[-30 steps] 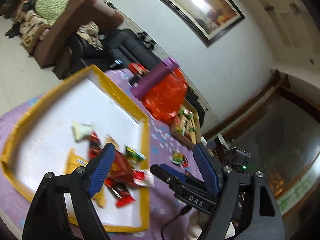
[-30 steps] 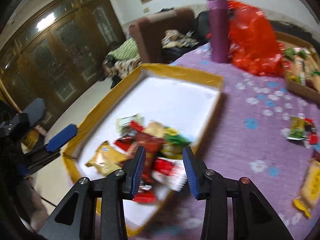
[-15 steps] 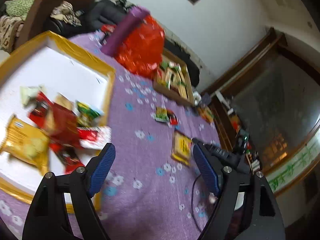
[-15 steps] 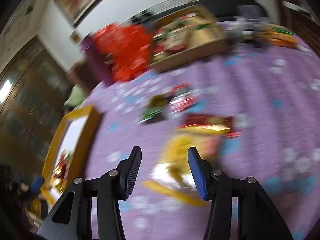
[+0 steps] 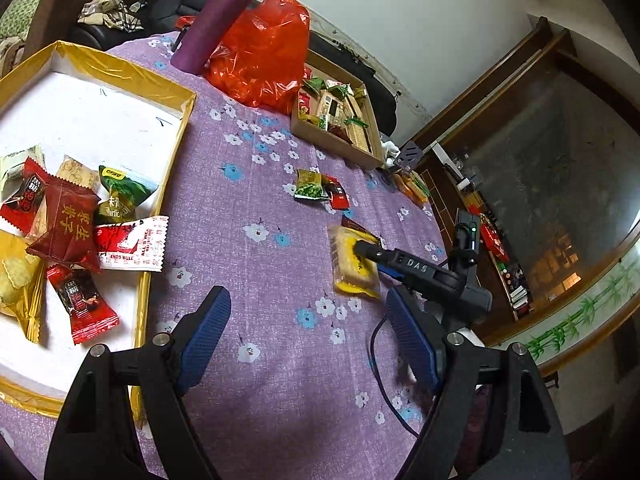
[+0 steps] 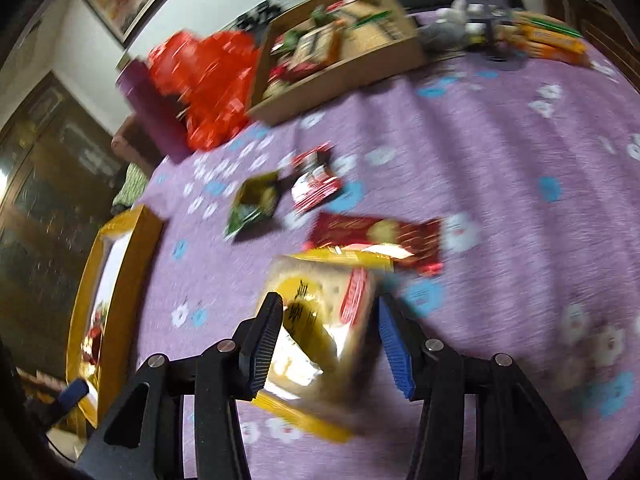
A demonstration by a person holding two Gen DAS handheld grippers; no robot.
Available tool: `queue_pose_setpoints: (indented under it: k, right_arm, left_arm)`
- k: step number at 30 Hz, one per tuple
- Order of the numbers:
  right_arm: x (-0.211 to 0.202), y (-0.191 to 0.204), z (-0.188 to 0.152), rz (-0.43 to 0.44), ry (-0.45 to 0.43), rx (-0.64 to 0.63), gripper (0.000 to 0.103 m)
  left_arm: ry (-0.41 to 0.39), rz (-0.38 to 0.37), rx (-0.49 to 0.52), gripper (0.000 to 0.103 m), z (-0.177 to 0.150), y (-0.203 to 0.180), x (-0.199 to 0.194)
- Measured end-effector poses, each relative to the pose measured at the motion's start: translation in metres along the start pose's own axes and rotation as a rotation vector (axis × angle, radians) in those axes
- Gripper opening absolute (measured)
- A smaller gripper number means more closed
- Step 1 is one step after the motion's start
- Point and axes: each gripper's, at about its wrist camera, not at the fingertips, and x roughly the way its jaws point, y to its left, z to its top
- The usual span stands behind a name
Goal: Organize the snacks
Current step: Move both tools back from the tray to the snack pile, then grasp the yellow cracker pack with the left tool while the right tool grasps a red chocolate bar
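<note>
Right gripper [image 6: 326,340] astride yellow snack [image 6: 320,320]

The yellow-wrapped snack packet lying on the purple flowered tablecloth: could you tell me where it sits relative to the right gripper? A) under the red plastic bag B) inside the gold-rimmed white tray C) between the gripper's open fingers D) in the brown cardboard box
C: the right-wrist view shows the yellow-wrapped snack packet on the purple flowered tablecloth, between the spread fingers of the right gripper, not yet clamped.
</note>
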Motion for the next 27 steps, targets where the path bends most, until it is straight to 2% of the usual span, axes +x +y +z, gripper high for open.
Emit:
queue_pose_setpoints:
  k: [3,6,9,11,14,18,22,27]
  right_arm:
    - [0.007,0.021,-0.007,0.058,0.036,-0.07,0.051]
    - [0.013,0.043,-0.016,0.161,0.075,-0.151,0.051]
    - [0.01,0.048,-0.015,0.214,0.085,-0.174,0.05]
    - [-0.001,0.039,-0.006,0.185,0.034,-0.153,0.049]
    - [-0.015,0.01,0.017,0.08,-0.043,-0.082,0.051]
    - [-0.023,-0.016,0.036,-0.047,-0.102,-0.054,0.051]
    - [-0.007,-0.027,0.052,-0.072,-0.087,-0.055,0.052]
    - [0.02,-0.032,0.053,-0.069,-0.005,-0.054,0.052]
  left_arm:
    - [0.008,-0.004,-0.001,0.08,0.0,0.001,0.004]
    - [0.016,-0.009,0.003,0.08,0.0,0.0,0.006]
    - [0.026,-0.012,0.01,0.08,-0.001,0.0,0.008]
    - [0.03,-0.012,0.02,0.08,-0.002,-0.001,0.008]
    - [0.039,-0.01,0.035,0.08,-0.004,-0.003,0.01]
    - [0.056,-0.015,0.044,0.08,-0.005,-0.005,0.016]
    - [0.077,-0.01,0.053,0.08,-0.008,-0.009,0.022]
    - [0.08,0.005,0.06,0.08,-0.011,-0.012,0.021]
